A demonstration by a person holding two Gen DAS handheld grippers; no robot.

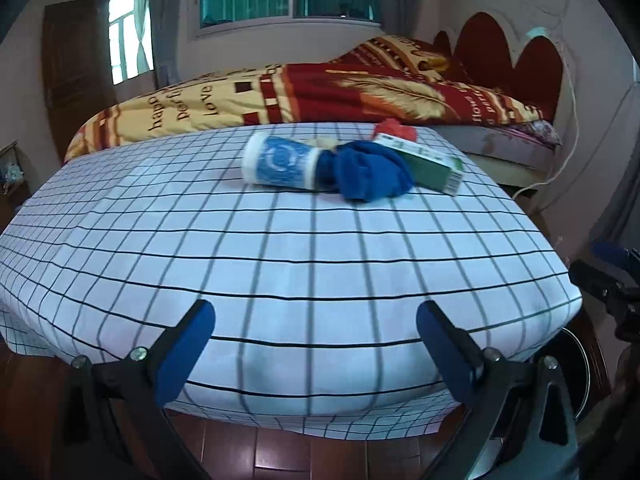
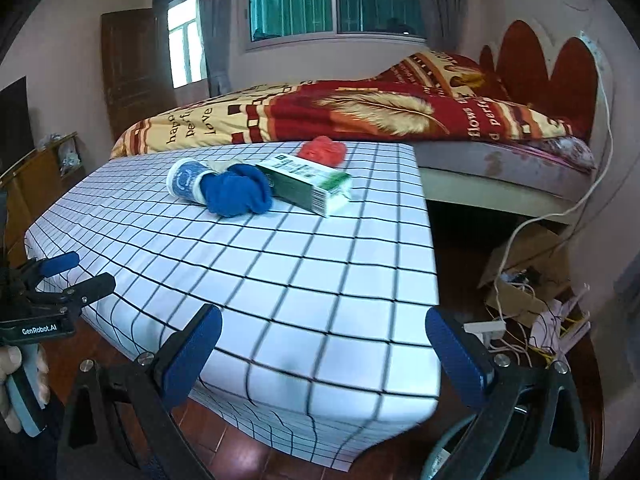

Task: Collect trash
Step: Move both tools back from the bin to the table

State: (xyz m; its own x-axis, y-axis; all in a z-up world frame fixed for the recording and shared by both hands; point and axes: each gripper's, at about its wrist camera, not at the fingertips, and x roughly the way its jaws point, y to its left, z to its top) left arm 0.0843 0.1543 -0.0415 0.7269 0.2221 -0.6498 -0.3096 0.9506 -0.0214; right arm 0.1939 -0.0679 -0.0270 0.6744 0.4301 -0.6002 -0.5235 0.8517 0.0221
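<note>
On the far part of the checked tablecloth [image 1: 280, 248] [image 2: 280, 264] lie a blue-and-white paper cup [image 1: 280, 164] [image 2: 186, 180] on its side, a crumpled blue cloth [image 1: 372, 174] [image 2: 236, 194], a green-and-white carton [image 1: 428, 160] [image 2: 308, 186] and a red crumpled thing [image 1: 396, 128] [image 2: 322, 150]. My left gripper [image 1: 316, 344] is open and empty at the table's near edge. My right gripper [image 2: 324, 348] is open and empty at the near right corner. The left gripper also shows in the right wrist view [image 2: 68, 276].
A bed with a red and yellow quilt [image 1: 304, 92] [image 2: 340, 116] stands behind the table. A cardboard box with cables [image 2: 524, 276] sits on the floor at the right. A round bin rim [image 1: 576, 368] [image 2: 452, 448] lies below the table's right corner. A wooden cabinet [image 2: 36, 184] is at the left.
</note>
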